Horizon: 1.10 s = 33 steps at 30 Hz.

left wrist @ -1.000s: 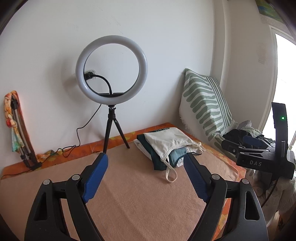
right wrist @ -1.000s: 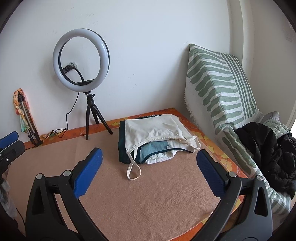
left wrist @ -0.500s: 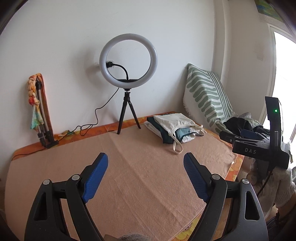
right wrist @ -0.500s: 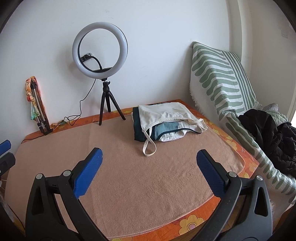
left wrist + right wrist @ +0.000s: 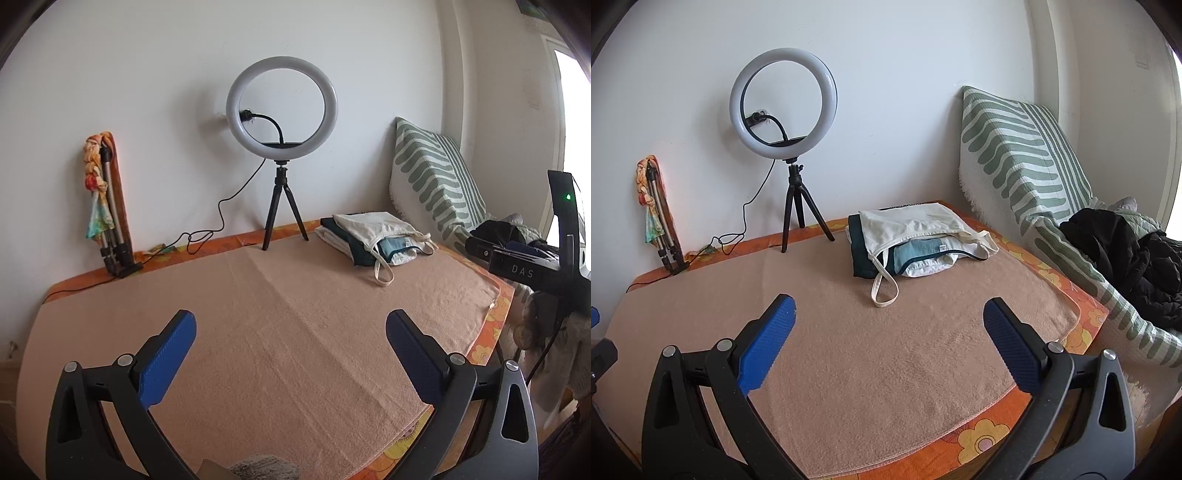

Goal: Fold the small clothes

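Note:
A stack of folded small clothes (image 5: 373, 238) lies at the far right of the peach towel (image 5: 280, 332); a cream top with a loose strap loop is on top, blue, white and dark green pieces under it. It also shows in the right wrist view (image 5: 912, 240). My left gripper (image 5: 290, 328) is open and empty, held above the towel's near part. My right gripper (image 5: 888, 317) is open and empty, well short of the stack. The right gripper's body shows at the right edge of the left wrist view (image 5: 532, 266).
A ring light on a small tripod (image 5: 282, 147) stands at the back by the wall, its cable trailing left. A folded tripod with a colourful cloth (image 5: 107, 206) leans at the back left. A striped green cushion (image 5: 1019, 155) and dark clothes (image 5: 1126, 258) lie right.
Both grippers have pulled back from the folded stack toward the near edge of the towel. Both stay open and empty. The stack has not moved.

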Motion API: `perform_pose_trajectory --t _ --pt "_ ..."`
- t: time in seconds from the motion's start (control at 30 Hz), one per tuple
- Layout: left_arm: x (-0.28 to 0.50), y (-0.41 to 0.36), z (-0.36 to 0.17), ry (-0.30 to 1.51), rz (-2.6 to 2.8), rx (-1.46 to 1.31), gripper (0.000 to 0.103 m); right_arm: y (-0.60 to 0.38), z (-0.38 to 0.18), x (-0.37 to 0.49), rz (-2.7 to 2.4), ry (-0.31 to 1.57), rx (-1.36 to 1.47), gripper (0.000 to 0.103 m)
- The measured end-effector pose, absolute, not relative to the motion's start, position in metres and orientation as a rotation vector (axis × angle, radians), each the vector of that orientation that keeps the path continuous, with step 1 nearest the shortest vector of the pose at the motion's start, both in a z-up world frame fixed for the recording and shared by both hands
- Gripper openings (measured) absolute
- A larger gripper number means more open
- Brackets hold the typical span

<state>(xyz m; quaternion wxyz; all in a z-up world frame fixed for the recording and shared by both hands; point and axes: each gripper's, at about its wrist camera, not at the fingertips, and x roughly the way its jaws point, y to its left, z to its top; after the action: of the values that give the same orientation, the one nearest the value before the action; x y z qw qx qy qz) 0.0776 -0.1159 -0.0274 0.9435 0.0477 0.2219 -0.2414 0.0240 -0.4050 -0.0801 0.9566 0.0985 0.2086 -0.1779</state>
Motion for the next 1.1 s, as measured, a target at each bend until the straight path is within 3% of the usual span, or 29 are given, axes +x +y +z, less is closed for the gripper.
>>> perform_pose_trajectory --t 1.1 --pt "0.064 -0.113 -0.039 0.441 -0.468 0.15 0.102 -0.393 -0.086 0.026 -0.363 0.419 0.177 0.103"
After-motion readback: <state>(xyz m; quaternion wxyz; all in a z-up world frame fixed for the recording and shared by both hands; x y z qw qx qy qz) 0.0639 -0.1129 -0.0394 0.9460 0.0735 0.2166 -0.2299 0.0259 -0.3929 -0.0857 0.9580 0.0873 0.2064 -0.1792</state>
